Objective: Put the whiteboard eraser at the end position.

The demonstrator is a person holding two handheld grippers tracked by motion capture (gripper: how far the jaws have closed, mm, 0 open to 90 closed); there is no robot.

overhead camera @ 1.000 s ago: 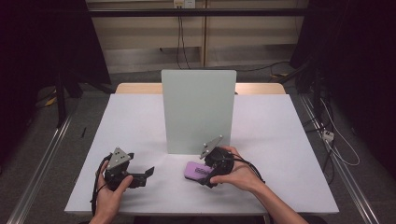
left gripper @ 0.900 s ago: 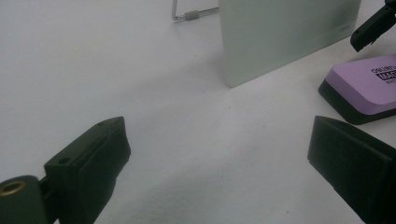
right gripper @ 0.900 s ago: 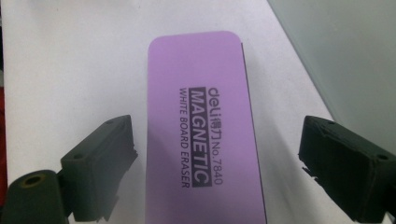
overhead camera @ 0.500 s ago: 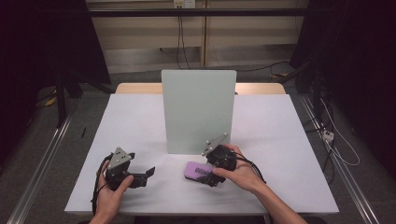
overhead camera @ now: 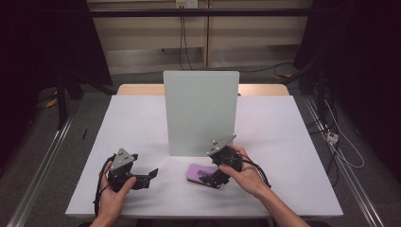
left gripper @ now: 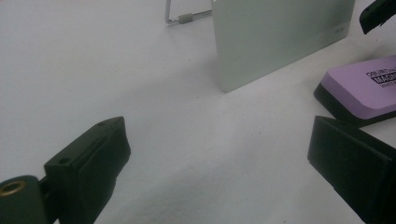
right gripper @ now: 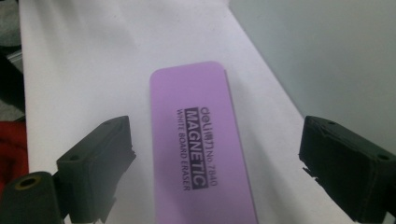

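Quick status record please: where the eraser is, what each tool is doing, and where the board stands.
eraser: purple whiteboard eraser, lying flat on the white table, printed face up
right tool: open, jaws have just been opening; they stand either side of the eraser, apart from it
left tool: open, nothing between its jaws, pointing toward the eraser
board: pale upright panel, standing just behind the eraser on a wire stand
grip: eraser not held

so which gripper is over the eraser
The right gripper: its open jaws straddle the purple eraser. The left gripper sits apart, beside it on the table.
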